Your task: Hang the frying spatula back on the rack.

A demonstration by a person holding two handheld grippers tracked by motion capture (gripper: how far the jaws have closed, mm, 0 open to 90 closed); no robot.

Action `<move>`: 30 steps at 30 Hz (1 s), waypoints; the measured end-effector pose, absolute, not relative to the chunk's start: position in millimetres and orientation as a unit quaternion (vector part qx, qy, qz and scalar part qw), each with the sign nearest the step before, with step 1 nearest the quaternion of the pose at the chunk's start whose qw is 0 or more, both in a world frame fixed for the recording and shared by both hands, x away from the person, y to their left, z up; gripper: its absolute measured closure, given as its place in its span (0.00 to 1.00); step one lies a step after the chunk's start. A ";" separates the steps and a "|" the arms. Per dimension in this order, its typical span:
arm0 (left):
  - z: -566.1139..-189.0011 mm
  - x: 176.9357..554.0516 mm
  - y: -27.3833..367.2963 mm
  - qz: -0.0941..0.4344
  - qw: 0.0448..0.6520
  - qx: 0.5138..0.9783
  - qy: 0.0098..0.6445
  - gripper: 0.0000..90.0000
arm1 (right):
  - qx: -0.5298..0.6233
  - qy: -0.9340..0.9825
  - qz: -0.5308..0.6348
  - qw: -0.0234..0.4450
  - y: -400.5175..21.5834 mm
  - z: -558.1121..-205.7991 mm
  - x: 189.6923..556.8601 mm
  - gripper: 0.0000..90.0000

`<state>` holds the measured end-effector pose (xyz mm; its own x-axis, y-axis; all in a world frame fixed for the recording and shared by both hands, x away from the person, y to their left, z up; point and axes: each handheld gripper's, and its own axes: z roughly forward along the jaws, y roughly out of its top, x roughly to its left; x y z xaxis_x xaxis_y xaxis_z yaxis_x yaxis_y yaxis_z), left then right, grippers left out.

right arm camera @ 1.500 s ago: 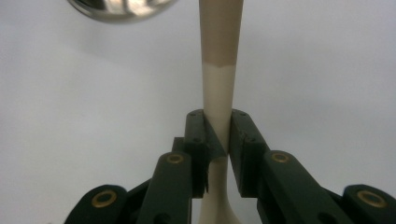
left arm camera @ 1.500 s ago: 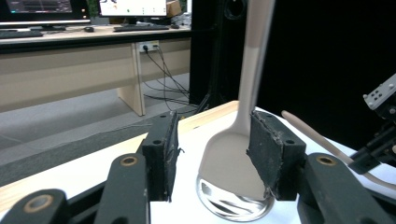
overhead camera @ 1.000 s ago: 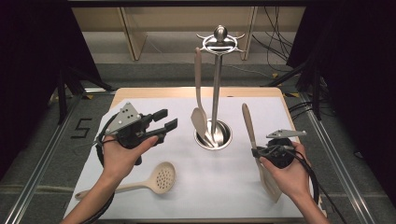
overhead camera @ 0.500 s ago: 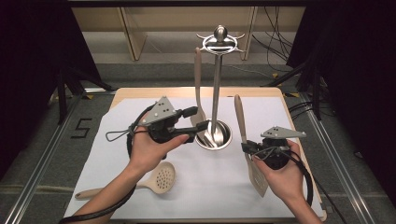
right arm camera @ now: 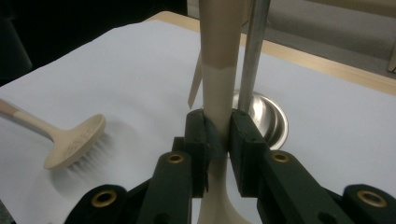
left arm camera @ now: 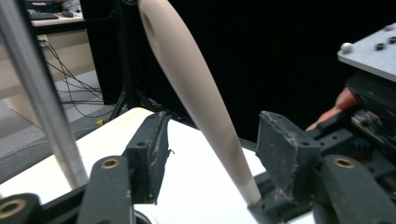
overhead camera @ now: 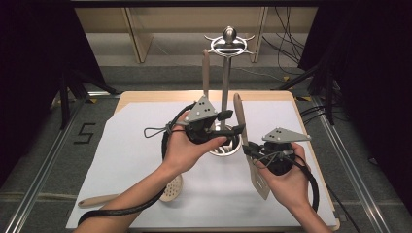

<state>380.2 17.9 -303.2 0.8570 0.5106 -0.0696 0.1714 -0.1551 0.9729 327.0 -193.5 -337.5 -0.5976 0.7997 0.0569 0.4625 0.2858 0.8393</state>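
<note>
I am pinching the neck of a light, stiff wooden spatula (overhead camera: 245,141) in my right fingers (right arm camera: 217,140), raised beside the steel utensil stand (overhead camera: 225,92) on the worktop (overhead camera: 145,141). My left fingers (left arm camera: 210,154), having just been opening, are straddling its smooth handle untouched; mid-handle looks the surest hold.

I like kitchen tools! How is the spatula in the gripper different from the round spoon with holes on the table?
The pale slotted spatula has a flat squarish blade; the pale round perforated spoon has a disc head. The spatula is held up in the right gripper; the spoon lies flat on the white sheet. Both have wooden handles.
</note>
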 end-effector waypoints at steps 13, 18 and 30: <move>-296.5 379.1 20.3 0.087 0.657 0.720 0.205 0.77 | 0.385 0.777 0.451 0.212 -182.5 -331.5 323.1 0.87; -283.8 373.9 25.9 0.092 0.664 0.726 0.156 0.80 | 0.354 0.773 0.477 0.222 -179.2 -325.5 320.1 0.87; -273.1 376.7 41.3 0.043 0.673 0.731 0.103 0.80 | 0.196 0.781 0.574 0.151 -193.8 -323.2 332.7 0.67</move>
